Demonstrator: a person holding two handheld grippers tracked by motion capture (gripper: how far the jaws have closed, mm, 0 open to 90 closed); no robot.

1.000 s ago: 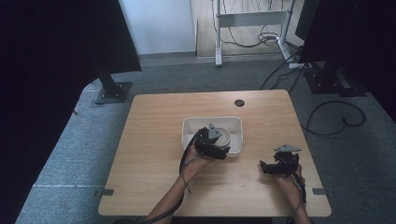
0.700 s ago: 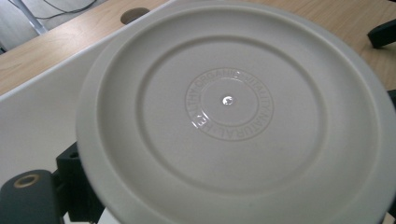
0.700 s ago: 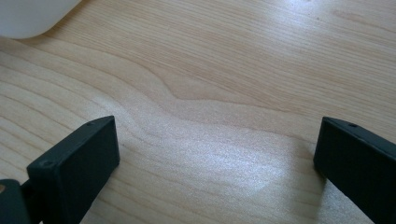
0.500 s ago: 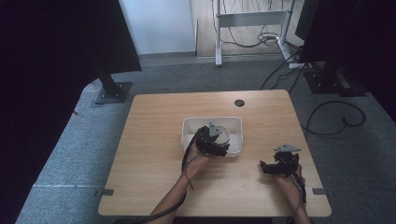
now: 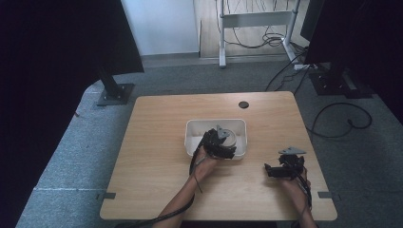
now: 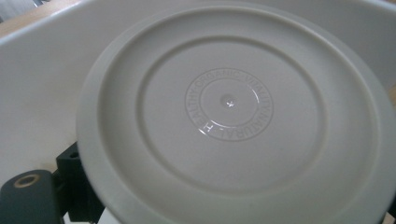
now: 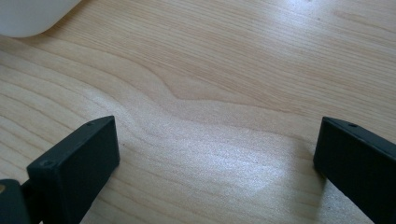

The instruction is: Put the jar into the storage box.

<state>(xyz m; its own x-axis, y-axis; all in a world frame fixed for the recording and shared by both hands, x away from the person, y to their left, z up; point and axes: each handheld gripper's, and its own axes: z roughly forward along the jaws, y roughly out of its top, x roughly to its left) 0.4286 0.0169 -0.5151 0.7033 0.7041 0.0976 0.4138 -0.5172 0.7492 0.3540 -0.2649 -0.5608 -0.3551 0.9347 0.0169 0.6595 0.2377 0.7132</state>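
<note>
Reading "HEALTHY ORGANIC VITAL NATURAL" embossed on the grey plate [image 6: 229, 112] clamped by the left gripper [image 5: 219, 144] inside the white tub [image 5: 192, 129], while the right gripper [image 7: 215, 154] gapes wide, holding nothing.

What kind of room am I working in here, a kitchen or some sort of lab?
Most likely a lab or recording workspace, not a kitchen: a bare wooden table stands on grey carpet, loose cables trail across the floor, and black stands flank the table. A white tub sits on it.
</note>
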